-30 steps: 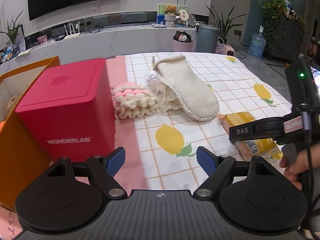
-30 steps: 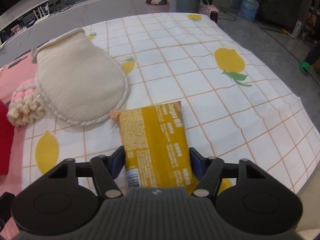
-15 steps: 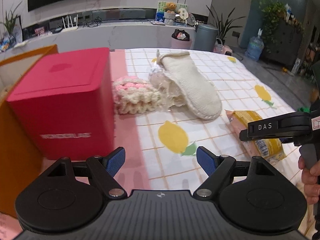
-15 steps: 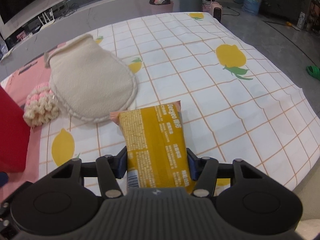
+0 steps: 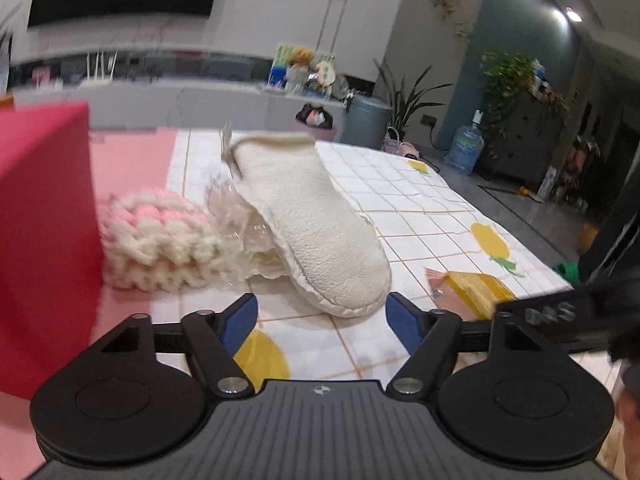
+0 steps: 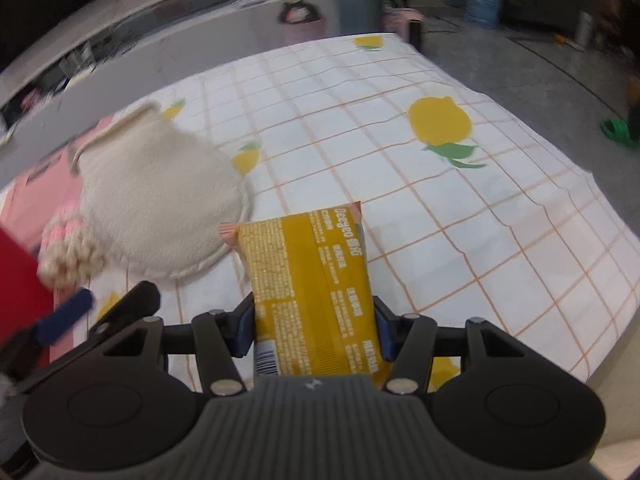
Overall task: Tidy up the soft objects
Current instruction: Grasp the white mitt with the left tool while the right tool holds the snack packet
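right hand-held gripper [image 6: 314,330] clamps glossy yellow packet [image 6: 308,272]; left hand-held gripper [image 5: 322,320] closing, empty.

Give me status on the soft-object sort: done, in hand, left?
Done: nothing visibly put away. In hand: right claw shut on the yellow pack; left claw, open and just narrowing, faces the cream mitt. Left: mitt, pink-and-cream knit piece and pack all sit on the lemon cloth.

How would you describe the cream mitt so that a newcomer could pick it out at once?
Start at the red box on the lemon-print tablecloth. Beside it sits a pink-and-cream knitted bundle, and the cream mitt leans over crinkled clear wrapping next to that. It alone is flat, oval, fleecy, with a stitched edge.
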The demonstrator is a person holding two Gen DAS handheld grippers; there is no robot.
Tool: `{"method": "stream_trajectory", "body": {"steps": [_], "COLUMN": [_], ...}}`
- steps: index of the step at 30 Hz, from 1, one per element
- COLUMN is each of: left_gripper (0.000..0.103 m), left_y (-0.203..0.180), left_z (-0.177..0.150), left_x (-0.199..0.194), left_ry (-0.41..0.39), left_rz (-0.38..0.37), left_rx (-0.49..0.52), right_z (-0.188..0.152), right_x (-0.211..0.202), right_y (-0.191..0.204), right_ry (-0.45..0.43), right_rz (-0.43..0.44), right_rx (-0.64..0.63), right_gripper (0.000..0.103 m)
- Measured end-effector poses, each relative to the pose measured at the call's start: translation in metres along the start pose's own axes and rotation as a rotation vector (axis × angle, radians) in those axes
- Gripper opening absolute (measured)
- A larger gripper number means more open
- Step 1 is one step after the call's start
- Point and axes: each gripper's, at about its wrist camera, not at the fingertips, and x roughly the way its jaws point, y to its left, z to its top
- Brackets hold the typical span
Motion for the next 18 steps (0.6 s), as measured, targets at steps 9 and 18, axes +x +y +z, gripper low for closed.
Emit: {"method": "stream_trajectory", "body": {"steps": [9,18], "left_gripper": [0.018,0.006], "left_y": [0.01,0.019], "left_z": [0.007,-0.015], "left_x": [0.012,-0.036], "left_ry": [-0.004,0.026], "left_rz": [-0.026,-0.109], "left_rx": [-0.1,-0.088], "right_z": [0.001,0.001], "right_x": [0.01,0.01], "right_y": [-0.003,-0.003], "right_ry": [0.03,0.03], "right_rz": [-0.007,0.01], "right_rx": [0.011,0.005], "right_gripper": [0.056,0.056]}}
